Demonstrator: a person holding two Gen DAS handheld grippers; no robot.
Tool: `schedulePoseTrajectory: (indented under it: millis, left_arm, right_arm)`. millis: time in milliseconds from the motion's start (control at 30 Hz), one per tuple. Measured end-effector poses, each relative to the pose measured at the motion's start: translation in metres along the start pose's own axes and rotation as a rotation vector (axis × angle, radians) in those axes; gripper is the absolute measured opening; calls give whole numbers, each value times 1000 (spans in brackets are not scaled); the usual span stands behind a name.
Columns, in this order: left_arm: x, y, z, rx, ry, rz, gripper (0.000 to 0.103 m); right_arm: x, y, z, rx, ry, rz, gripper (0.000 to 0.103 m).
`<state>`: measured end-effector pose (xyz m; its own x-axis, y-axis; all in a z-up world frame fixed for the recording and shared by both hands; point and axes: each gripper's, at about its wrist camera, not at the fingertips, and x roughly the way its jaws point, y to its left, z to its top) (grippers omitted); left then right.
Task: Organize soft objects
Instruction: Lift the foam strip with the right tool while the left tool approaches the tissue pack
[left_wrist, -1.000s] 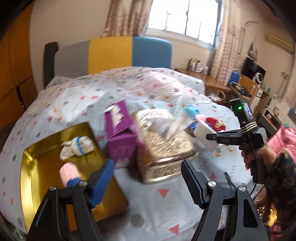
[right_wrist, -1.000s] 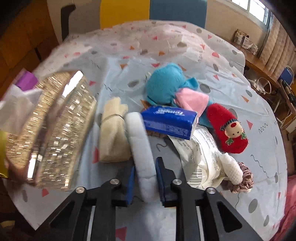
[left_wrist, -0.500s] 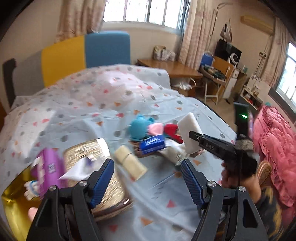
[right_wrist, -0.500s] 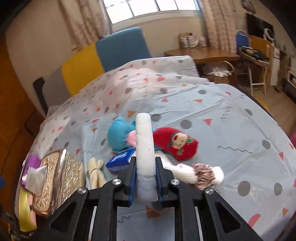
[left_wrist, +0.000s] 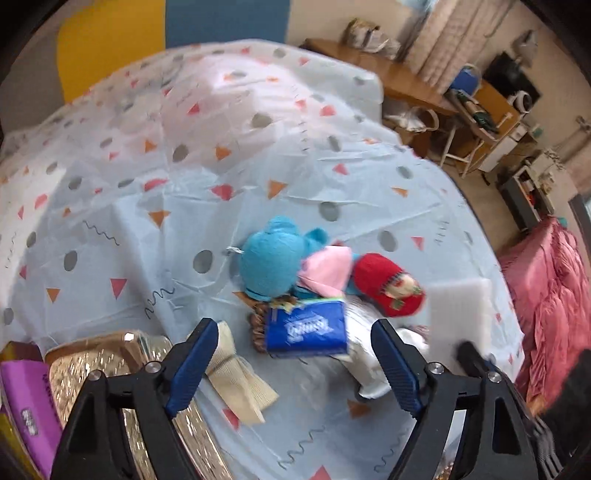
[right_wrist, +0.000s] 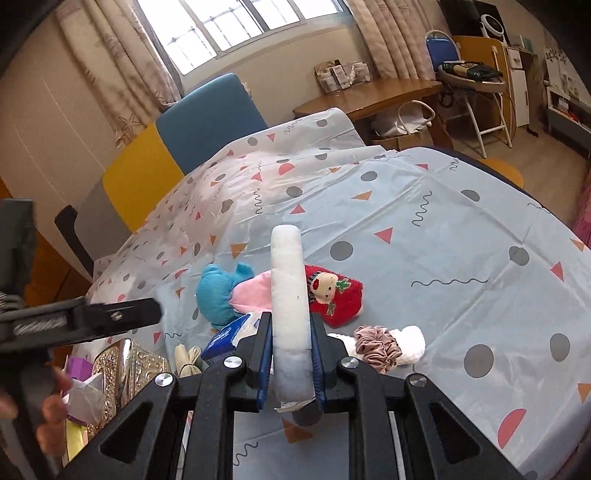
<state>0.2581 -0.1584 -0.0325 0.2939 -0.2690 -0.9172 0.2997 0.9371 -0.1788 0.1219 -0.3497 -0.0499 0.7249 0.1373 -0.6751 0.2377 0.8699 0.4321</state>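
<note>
My left gripper (left_wrist: 291, 363) is open and empty, hovering above a blue tissue pack (left_wrist: 306, 328). Behind the pack lie a blue plush (left_wrist: 271, 264), a pink cloth (left_wrist: 327, 271) and a red doll sock (left_wrist: 388, 286). A cream knit roll (left_wrist: 236, 373) lies by the left finger. My right gripper (right_wrist: 290, 354) is shut on a white sponge (right_wrist: 290, 295), held edge-on above the table; the sponge also shows in the left wrist view (left_wrist: 460, 314). In the right wrist view I see the plush (right_wrist: 216, 293), the red sock (right_wrist: 334, 295) and a pink scrunchie (right_wrist: 376, 347).
A glittery gold tissue box (left_wrist: 107, 373) and a purple box (left_wrist: 26, 402) stand at the lower left. The patterned tablecloth (left_wrist: 221, 155) stretches far behind the pile. A desk and folding chair (right_wrist: 469, 92) stand beyond the table's right edge.
The left gripper has swung right from the gold tray to above the pile of soft things. The right gripper has lifted the sponge higher and pulled back from the pile.
</note>
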Motion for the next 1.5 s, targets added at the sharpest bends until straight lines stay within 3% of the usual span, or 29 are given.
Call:
schedulePoseTrajectory:
  millis: [200, 367, 533, 700, 833, 900, 1100, 1200, 1267, 1500]
  left_arm:
    - [43, 20, 9, -55, 85, 13, 88]
    - [66, 10, 6, 19, 108, 53, 90]
    - [77, 6, -4, 22, 130, 25, 93]
    - [80, 7, -25, -39, 156, -66, 94]
    - [73, -11, -49, 1, 166, -147, 93]
    - [59, -18, -54, 22, 135, -166, 93]
    - [16, -10, -40, -91, 71, -89, 93]
    - [6, -12, -25, -71, 40, -37, 93]
    - [13, -11, -26, -67, 79, -34, 91]
    - [57, -32, -32, 36, 80, 39, 93]
  right_arm:
    - [-1, -4, 1, 14, -1, 5, 17]
    - [-1, -11, 3, 49, -4, 6, 17]
    - [-1, -11, 3, 49, -5, 6, 17]
    - [-1, -13, 4, 61, -8, 5, 17]
    - [-2, -14, 4, 66, -12, 5, 17]
    - [-3, -15, 4, 70, -12, 8, 17]
    - [-5, -17, 5, 84, -25, 7, 17]
    - [-9, -22, 4, 112, -39, 2, 17]
    - [-9, -26, 4, 134, -34, 15, 17]
    - [-5, -27, 4, 140, -15, 12, 17]
